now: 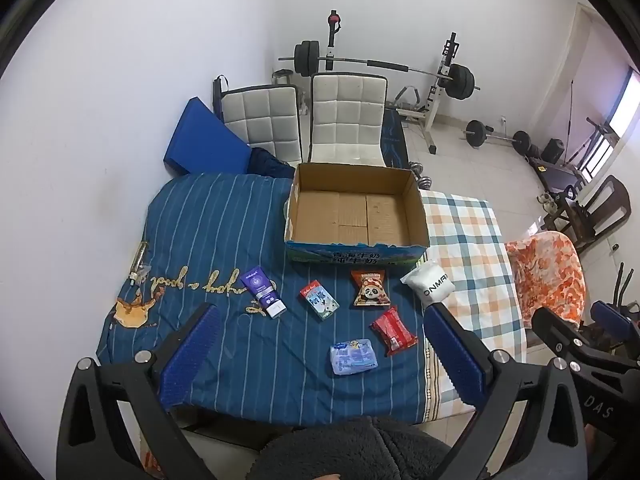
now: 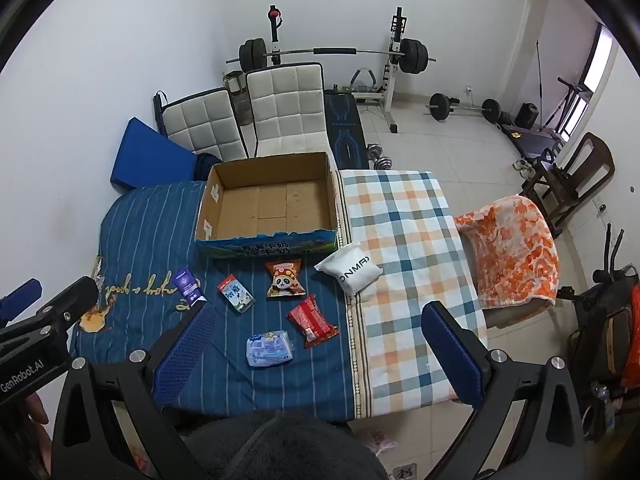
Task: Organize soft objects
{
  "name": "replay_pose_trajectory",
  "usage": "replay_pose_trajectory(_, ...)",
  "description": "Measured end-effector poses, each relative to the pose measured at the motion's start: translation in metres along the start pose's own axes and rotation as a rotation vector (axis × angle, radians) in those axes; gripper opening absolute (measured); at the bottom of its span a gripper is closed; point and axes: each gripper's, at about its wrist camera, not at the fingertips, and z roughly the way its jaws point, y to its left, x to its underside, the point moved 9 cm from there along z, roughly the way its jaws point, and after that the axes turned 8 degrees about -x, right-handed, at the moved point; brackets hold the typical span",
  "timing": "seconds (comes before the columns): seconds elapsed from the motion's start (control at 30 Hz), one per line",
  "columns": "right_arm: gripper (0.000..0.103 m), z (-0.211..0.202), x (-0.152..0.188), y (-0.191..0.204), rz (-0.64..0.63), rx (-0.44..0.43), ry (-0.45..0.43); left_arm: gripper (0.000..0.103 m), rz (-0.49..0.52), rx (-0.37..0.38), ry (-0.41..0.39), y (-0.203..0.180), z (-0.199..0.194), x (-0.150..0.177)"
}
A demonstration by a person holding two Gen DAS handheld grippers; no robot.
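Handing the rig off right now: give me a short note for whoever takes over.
Left gripper and right gripper: both open, empty, above the bed.
Cardboard box: nothing in it.
In front of it on the blue quilt: purple tube, small carton, panda snack, red packet, blue tissue pack, white pouch.
Done: nothing. Left: presumably box all six.

On the left tongs' body (image 2: 24, 376) I read "GenRobot.AI". The right tongs' body (image 1: 596, 404) shows "DAS". The white pouch (image 2: 349, 273) carries partly cut letters, "ONMAX". The cardboard box (image 2: 264, 249) has Chinese print on its front wall, "牛奶" among it. The blue bedcover (image 1: 192, 284) bears upside-down cursive embroidery I cannot make out.
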Motion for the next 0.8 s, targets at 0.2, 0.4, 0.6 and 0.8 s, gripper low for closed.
replay_pose_trajectory(0.2,0.103,-0.001,0.002,0.001,0.014,-0.033,0.012,0.103,-0.006,-0.010,-0.005,-0.001,-0.002,0.001)
replay_pose_trajectory(0.4,0.103,-0.002,0.002,0.000,0.008,-0.022,0.005,0.103,-0.005,0.005,-0.001,-0.001,0.000,-0.002)
replay_pose_trajectory(0.6,0.103,-0.002,0.002,-0.001,0.009,-0.018,0.002,0.103,-0.005,0.007,-0.005,-0.003,-0.009,-0.006)
replay_pose_trajectory(0.8,0.103,-0.002,0.004,-0.002,0.005,-0.015,0.001,0.103,-0.005,0.006,-0.005,-0.007,-0.010,-0.009)
